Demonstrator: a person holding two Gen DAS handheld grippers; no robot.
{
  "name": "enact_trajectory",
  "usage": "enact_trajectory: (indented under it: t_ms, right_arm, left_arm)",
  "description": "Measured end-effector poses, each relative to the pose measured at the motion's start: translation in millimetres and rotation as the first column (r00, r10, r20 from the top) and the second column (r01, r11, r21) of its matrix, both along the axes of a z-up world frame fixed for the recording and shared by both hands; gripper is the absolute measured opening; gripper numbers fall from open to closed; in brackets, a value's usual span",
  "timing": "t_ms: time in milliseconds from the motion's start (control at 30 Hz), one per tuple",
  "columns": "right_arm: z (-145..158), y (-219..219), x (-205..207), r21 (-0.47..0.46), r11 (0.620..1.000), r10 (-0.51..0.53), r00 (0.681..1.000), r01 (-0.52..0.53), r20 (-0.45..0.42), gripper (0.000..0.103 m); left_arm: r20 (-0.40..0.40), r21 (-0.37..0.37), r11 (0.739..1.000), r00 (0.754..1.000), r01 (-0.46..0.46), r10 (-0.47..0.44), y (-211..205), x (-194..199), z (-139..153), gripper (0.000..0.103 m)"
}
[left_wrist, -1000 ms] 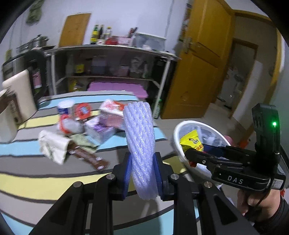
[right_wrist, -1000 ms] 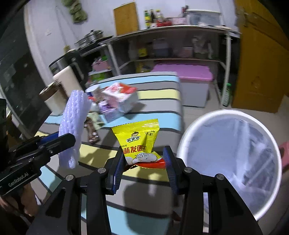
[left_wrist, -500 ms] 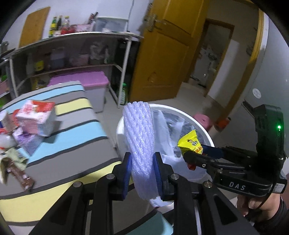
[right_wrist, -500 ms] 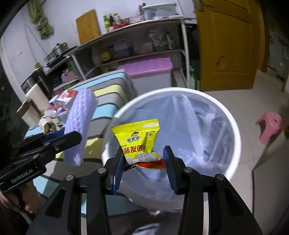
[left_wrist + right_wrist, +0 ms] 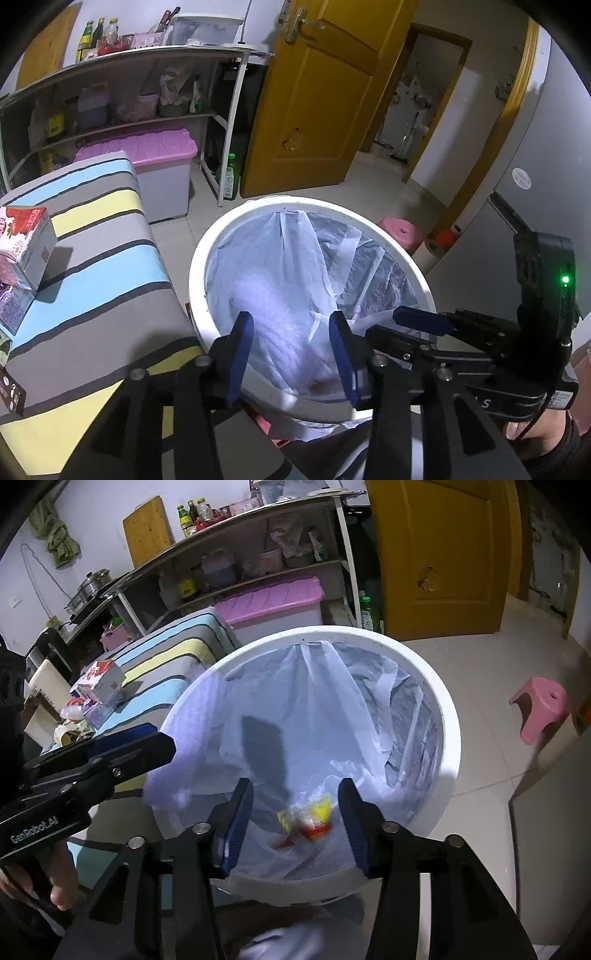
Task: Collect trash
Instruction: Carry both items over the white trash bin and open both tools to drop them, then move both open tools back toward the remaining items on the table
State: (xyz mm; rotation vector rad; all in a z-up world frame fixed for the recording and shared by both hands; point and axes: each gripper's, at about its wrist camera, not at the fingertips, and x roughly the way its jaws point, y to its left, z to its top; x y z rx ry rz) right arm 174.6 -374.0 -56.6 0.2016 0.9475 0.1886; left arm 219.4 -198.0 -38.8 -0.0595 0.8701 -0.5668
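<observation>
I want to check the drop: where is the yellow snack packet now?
In the right wrist view the yellow snack packet is inside the white bin, low in its liner, seen between the open right gripper fingers.

Dim, bluish indoor light; fisheye-bent edges with dark vignette; falling trash blurred.

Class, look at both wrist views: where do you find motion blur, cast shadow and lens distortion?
Left wrist view: the white foam net in the lined bin is smeared, and the door frame bows from fisheye. Right wrist view: the yellow snack packet is blurred, and a dark shadow falls on the bin liner.
</observation>
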Motion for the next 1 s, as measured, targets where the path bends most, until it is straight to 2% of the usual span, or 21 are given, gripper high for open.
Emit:
enact_trajectory:
  t_ms: [333, 500, 767, 900, 1000]
  right_arm:
    - [19, 9, -13, -0.003, 1.0, 0.0, 0.998, 0.0, 0.056, 0.051]
    - [34, 22, -24, -0.005, 1.0, 0.005, 0.995, -0.005, 0.104, 0.051]
    - [45, 65, -33, 0.058, 0.99, 0.118, 0.984, -0.126, 0.131, 0.051]
    - [49, 89, -38, 0.049, 0.981, 0.179, 0.968, -0.19, 0.174, 0.051]
    - [50, 105, -39, 0.035, 0.973, 0.218, 0.961, -0.227, 0.172, 0.051]
  left_arm:
    - [0.06, -0.018, 0.999, 0.997, -0.043, 0.044, 22, -21, 17, 0.043]
    - [0.091, -0.018, 0.994, 0.99, -0.11, 0.111, 48, -40, 28, 0.042]
    - [0.12, 0.015, 0.975, 0.969, -0.22, 0.217, 95, -66, 36, 0.042]
    - [0.141, 0.032, 0.964, 0.956, -0.264, 0.257, 119, -82, 34, 0.042]
    - [0.147, 0.038, 0.952, 0.944, -0.305, 0.297, 134, -91, 32, 0.042]
